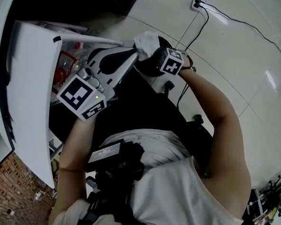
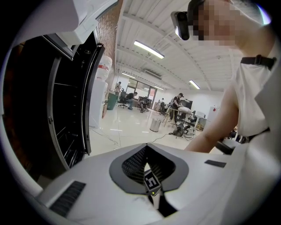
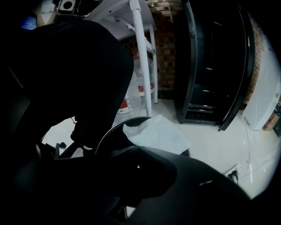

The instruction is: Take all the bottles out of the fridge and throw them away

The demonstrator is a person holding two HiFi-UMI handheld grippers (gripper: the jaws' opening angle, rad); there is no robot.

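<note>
In the head view my left gripper point(image 1: 131, 54) has its white jaws drawn together to a point, empty, beside the white bag point(image 1: 146, 40) that lines a black bin point(image 1: 152, 71). My right gripper point(image 1: 151, 61), black with a marker cube, points down at that bin. In the right gripper view its dark jaws point(image 3: 137, 154) are shut and empty just above the bin rim point(image 3: 103, 136) and bag point(image 3: 158, 132). Clear bottles with red labels point(image 1: 64, 66) lie by the white rack point(image 3: 142, 57); they show too in the right gripper view as bottles point(image 3: 127, 103). In the left gripper view the jaws point(image 2: 147, 147) meet, empty.
The white fridge door point(image 1: 32, 92) stands open at the left. The black fridge point(image 3: 210, 66) with wire shelves point(image 2: 66, 118) is open. A cable runs from a wall socket point(image 1: 198, 0) across the pale tiled floor. People and desks are far off in the hall.
</note>
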